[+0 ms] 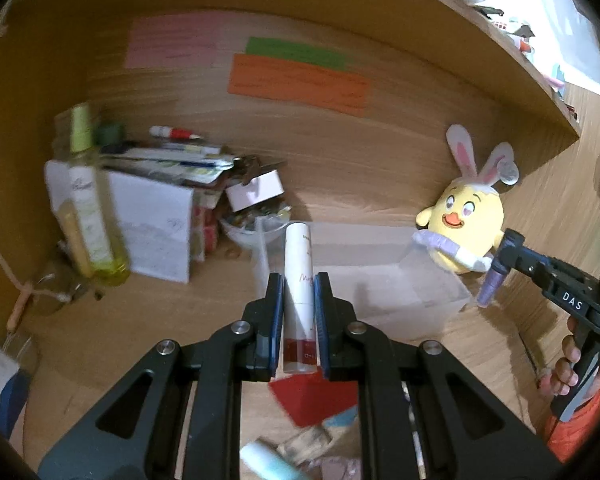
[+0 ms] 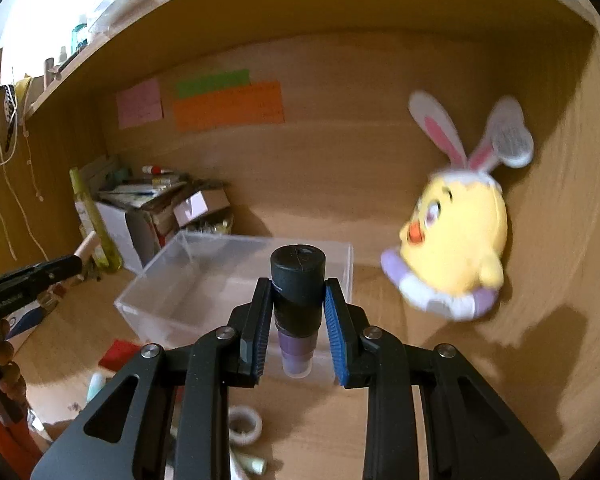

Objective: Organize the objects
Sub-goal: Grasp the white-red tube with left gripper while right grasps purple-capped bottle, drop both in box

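My left gripper [image 1: 298, 284] is shut on a white tube with a red end [image 1: 298, 272], held over the near-left side of a clear plastic box [image 1: 380, 276]. My right gripper [image 2: 298, 292] is shut on a purple tube with a black cap [image 2: 298, 276], held in front of the same clear box [image 2: 204, 276]. In the left wrist view the right gripper [image 1: 500, 260] shows with the purple tube [image 1: 489, 286] just right of the box. The left gripper [image 2: 74, 266] shows at the left edge of the right wrist view.
A yellow chick plush with bunny ears [image 1: 466, 220] leans on the back wall right of the box. A yellow-green bottle [image 1: 88, 208], white cartons and clutter [image 1: 160, 208] fill the left. Red paper [image 1: 312, 396], tape roll [image 2: 244, 426] and small tubes lie near.
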Available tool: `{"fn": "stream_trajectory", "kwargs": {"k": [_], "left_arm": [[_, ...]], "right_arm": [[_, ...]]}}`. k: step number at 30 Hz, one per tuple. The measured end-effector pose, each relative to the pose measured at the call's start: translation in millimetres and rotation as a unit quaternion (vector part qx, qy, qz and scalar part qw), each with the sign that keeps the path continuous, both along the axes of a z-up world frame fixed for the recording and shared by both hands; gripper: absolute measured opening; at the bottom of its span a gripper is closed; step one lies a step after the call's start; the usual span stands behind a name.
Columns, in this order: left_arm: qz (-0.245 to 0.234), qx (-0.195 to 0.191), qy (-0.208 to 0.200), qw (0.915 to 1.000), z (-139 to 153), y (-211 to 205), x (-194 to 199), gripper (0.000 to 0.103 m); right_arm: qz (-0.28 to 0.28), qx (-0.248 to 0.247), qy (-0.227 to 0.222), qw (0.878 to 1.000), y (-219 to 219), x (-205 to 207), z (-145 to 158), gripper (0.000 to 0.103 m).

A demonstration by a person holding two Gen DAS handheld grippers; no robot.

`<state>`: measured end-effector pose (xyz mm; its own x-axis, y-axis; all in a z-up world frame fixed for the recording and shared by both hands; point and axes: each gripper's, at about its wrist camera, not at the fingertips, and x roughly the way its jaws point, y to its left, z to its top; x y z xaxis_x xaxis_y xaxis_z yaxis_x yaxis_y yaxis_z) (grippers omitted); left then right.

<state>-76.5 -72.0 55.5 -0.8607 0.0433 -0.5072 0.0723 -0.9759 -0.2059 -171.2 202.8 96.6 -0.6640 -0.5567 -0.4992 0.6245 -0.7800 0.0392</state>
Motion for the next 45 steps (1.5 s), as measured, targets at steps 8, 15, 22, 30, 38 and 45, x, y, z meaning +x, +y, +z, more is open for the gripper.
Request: {"fn": "stream_trajectory", "kwargs": {"k": [8,15,22,30,38,45], "left_arm": [[-0.019,0.013,-0.055,0.9982,-13,7,-60,0.015],[-0.028,0.004,-0.113,0.9932,-38,11,-100,0.015],[-0.041,-0.016,-0.155,0.9869,-58,20,-124,0.015],[-0.048,-0.040,-0.172,0.9831,-64,29,-135,0.015],[-0.043,-0.049,-0.154,0.9859,-50,27,-124,0.018],[-0.035,-0.063,-0.094,0.9929,-16,27,-86,0.061]], "right_arm": [[0.007,0.061,-0.008,0.998,-33,-35,-14,0.024],[0.024,0.114,-0.062,0.991,-47,-65,-46,0.024],[0.042,0.159,-0.090,0.982,-68,-81,-67,0.024],[0.053,0.202,-0.095,0.973,-99,-92,-87,0.024],[0.053,0.196,-0.106,0.973,-102,-93,-91,0.024],[0.050,0.148,-0.071,0.985,-84,-70,-55,0.047]]}}
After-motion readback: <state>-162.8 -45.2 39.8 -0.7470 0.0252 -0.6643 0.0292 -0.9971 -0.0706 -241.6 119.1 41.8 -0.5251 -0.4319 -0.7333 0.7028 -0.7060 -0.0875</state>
